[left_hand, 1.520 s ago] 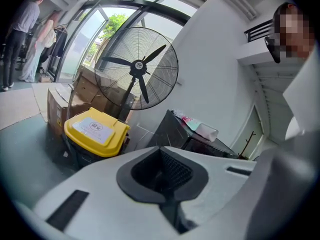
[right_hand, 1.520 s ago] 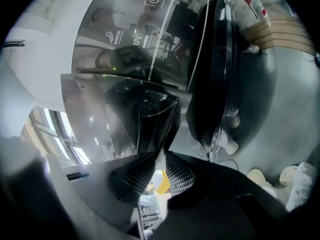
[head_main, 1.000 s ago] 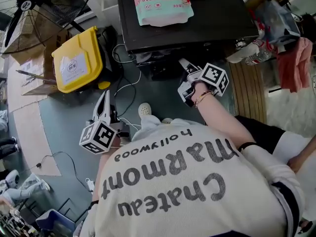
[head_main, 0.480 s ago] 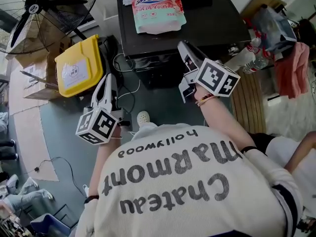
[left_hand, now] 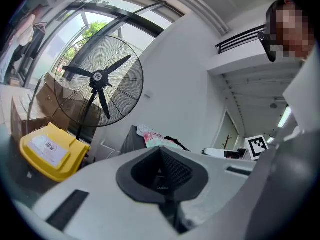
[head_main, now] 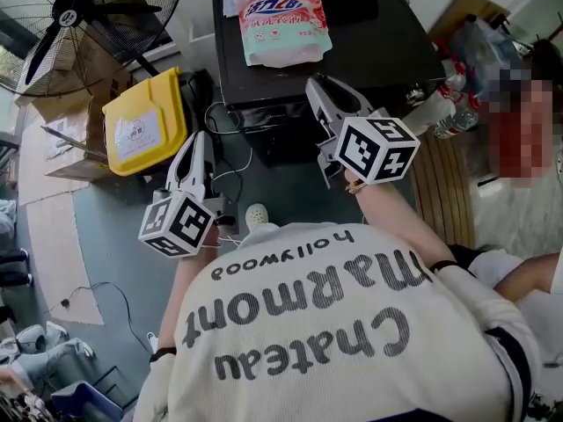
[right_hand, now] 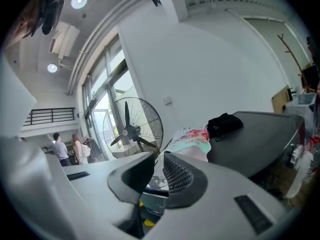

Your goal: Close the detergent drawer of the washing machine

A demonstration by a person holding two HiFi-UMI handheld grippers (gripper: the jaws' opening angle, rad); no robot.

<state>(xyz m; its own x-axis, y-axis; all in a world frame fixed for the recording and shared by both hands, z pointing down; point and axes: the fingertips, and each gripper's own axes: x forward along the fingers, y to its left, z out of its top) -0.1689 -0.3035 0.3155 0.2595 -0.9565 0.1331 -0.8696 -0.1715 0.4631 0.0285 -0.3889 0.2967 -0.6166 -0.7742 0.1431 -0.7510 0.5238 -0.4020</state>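
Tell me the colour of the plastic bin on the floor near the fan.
Yellow bin, white label on its lid; the head view shows it best.

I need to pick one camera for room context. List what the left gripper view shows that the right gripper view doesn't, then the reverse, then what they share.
Only the left gripper view: the cardboard boxes stacked left of the fan's stand.
Only the right gripper view: two people standing by the windows, and a railed balcony above them.
Both: the big floor fan and the detergent pouch lying on top of the dark washing machine.
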